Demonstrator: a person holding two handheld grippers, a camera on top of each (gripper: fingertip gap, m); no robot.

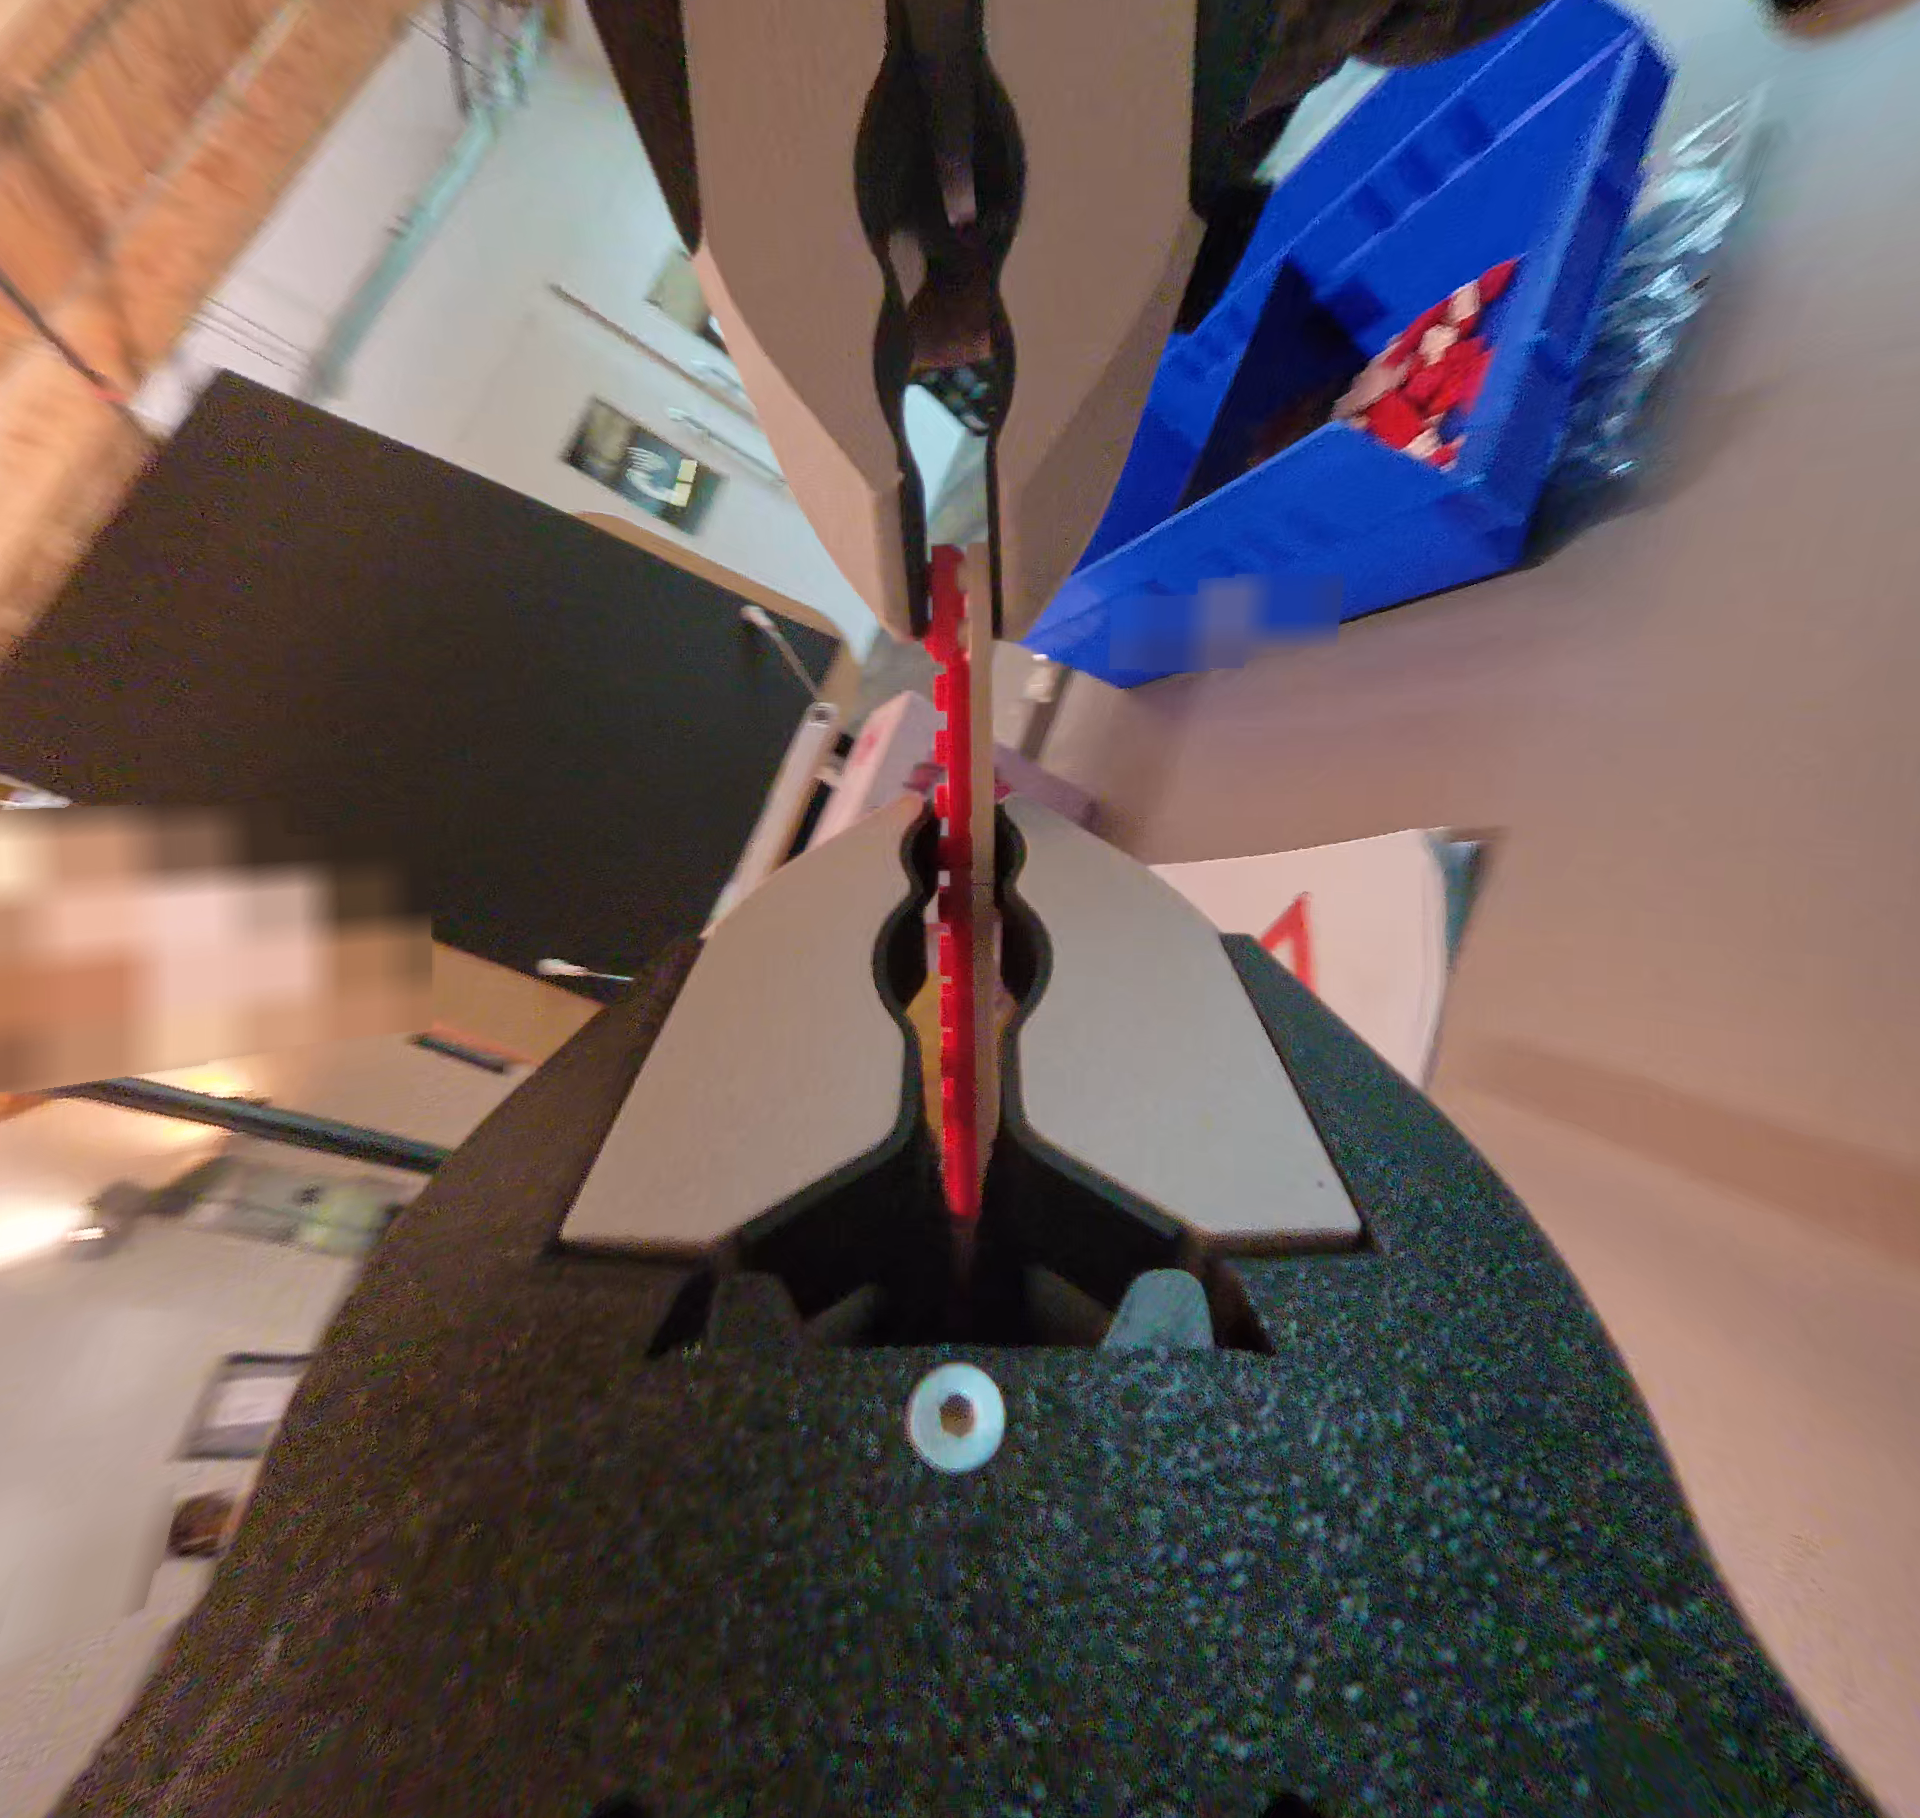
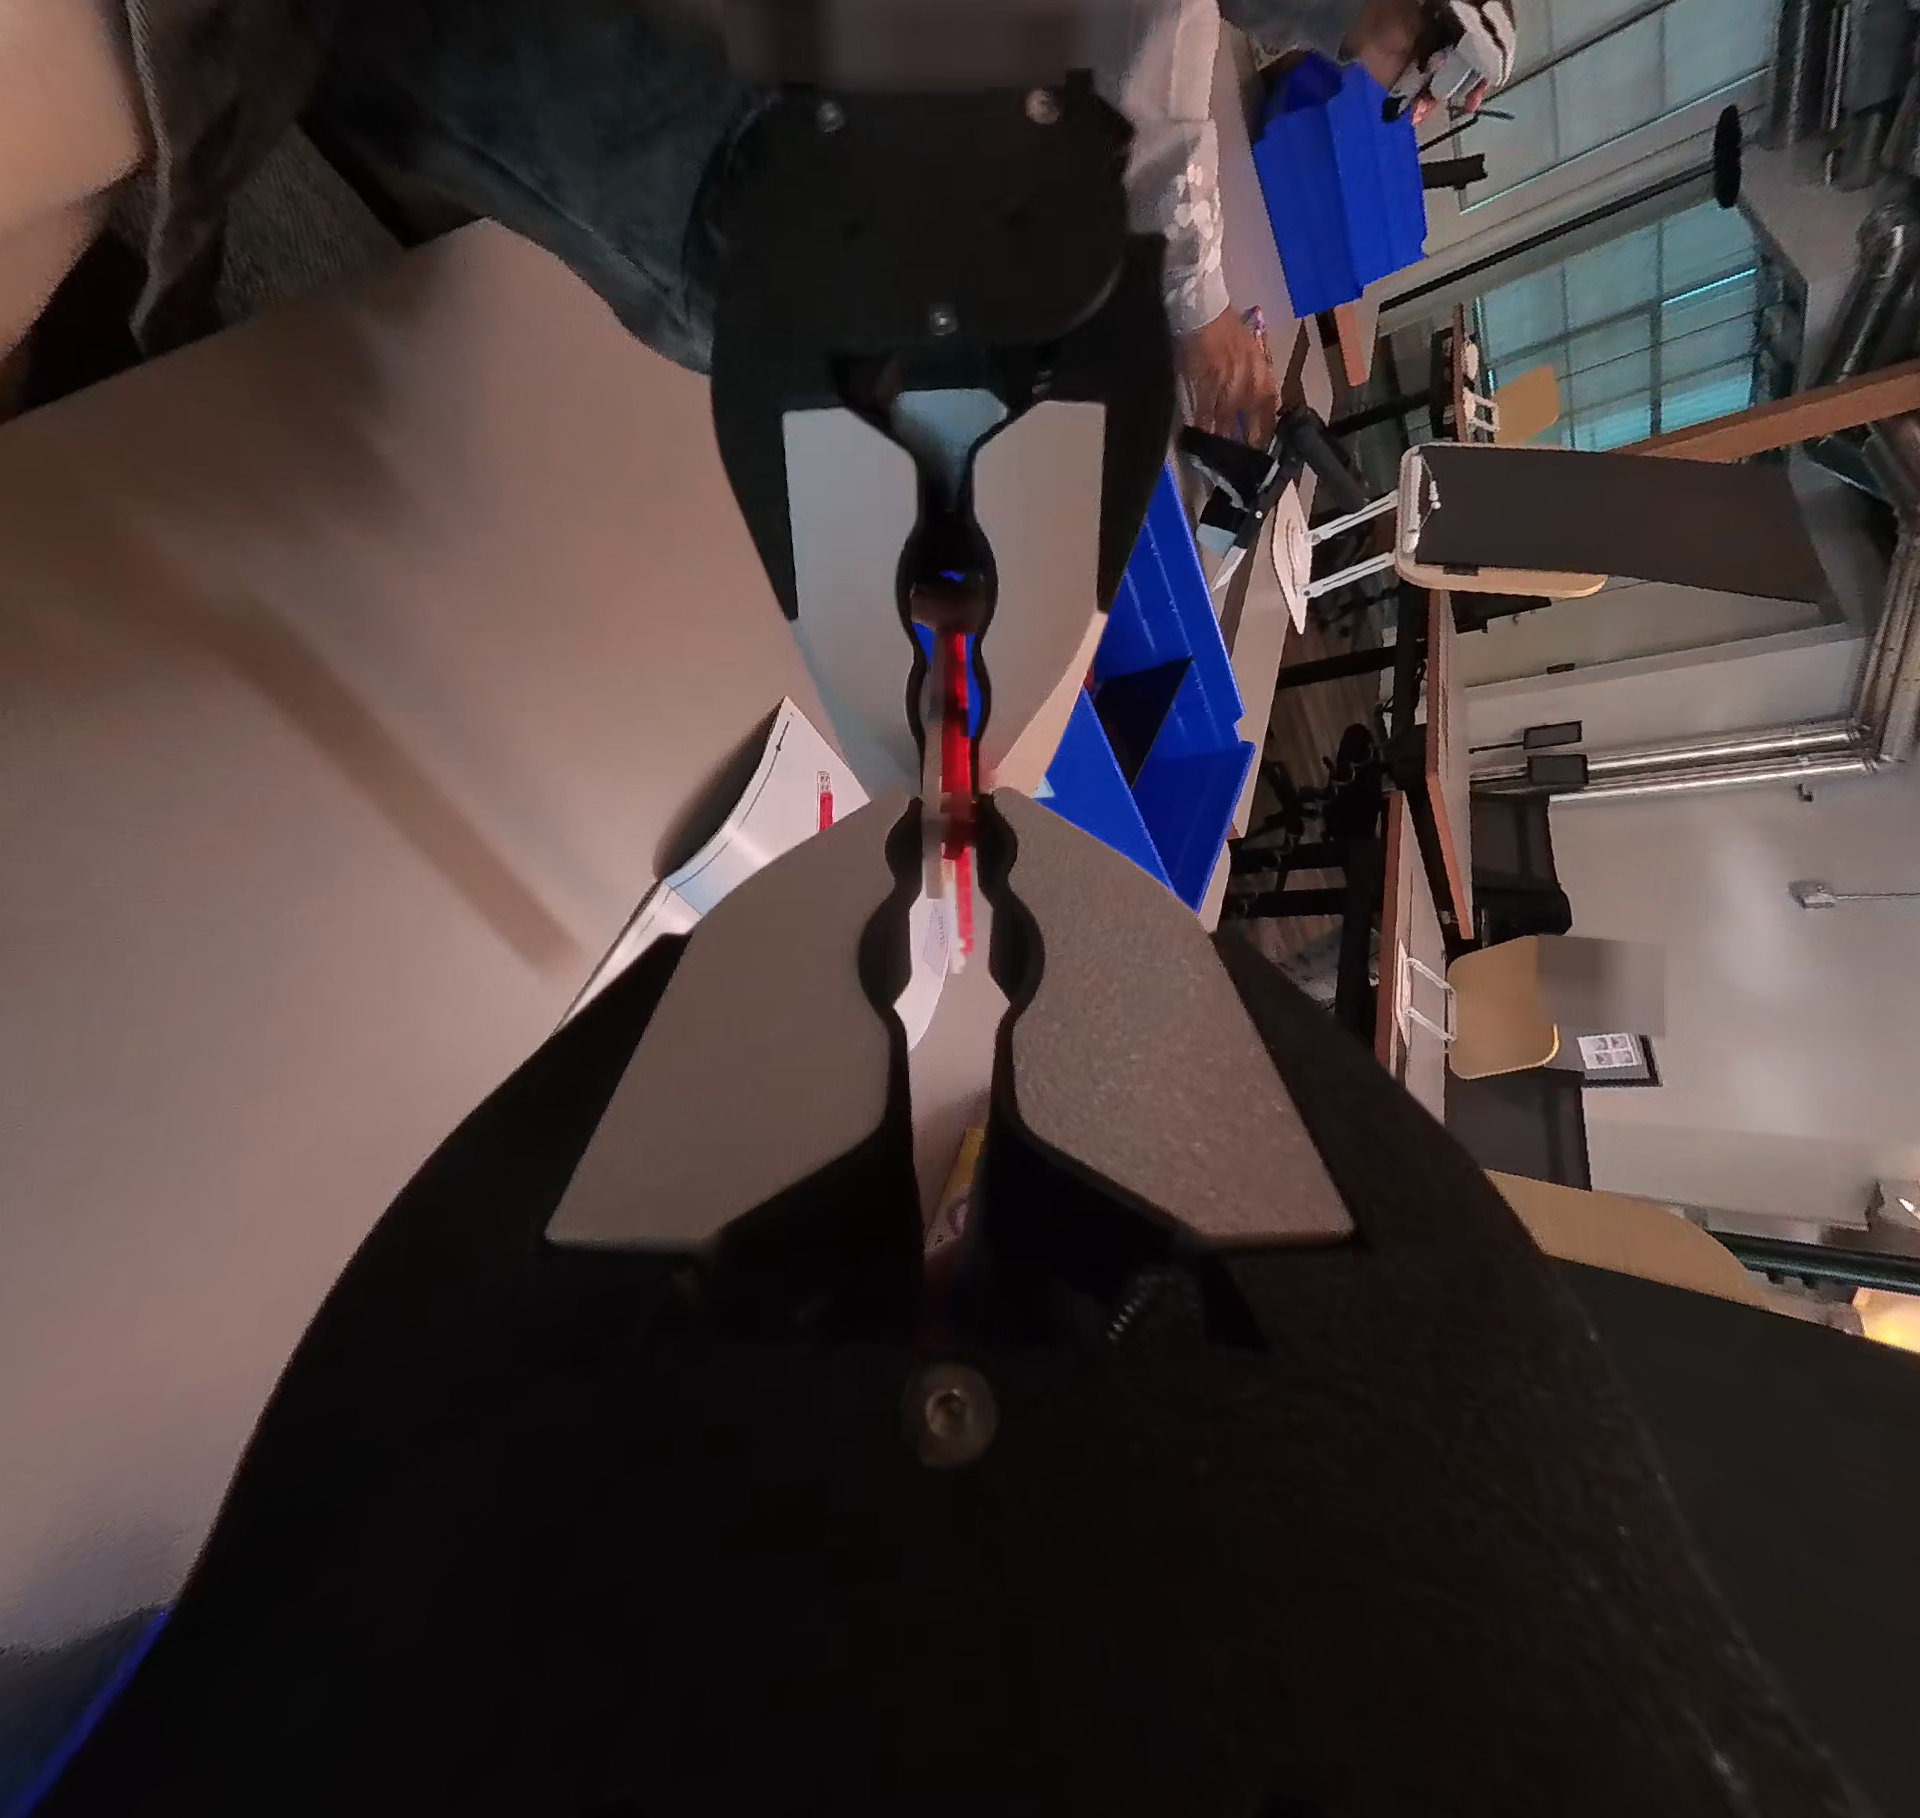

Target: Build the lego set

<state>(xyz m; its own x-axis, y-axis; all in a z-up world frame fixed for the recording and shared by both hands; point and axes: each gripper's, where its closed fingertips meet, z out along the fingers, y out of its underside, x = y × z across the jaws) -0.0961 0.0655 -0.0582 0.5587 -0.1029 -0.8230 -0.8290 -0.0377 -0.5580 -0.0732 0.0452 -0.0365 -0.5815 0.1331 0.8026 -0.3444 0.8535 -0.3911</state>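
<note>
The left gripper [image 1: 958,823] and the right gripper [image 2: 951,812] meet tip to tip above the pale counter [image 1: 1662,937], each seen head-on in the other's wrist view, and both pinch the same lego assembly [image 1: 958,729] edge-on between them. It is a thin stack of a red studded plate and a whitish plate, held in the air in the narrow slot between the two pairs of fingers. In the left wrist view the left gripper's grey fingers [image 1: 769,1041] press on the assembly from both sides, the red studs facing left, while the right gripper's fingers close on its far end at the top of the picture. In the right wrist view the assembly [image 2: 951,802] runs from the near fingertips into the far gripper's slot. To the right of the grippers a blue bin [image 1: 1403,480] stands on the counter, with red and white bricks [image 1: 1429,366] inside it. Beyond it lies crumpled clear plastic wrap [image 1: 1662,293]. A white instruction sheet [image 2: 790,812] lies on the counter under the grippers. Far right in the right wrist view, another person's hand [image 2: 1231,366] reaches onto a neighbouring counter beside a second blue bin [image 2: 1340,189].
</note>
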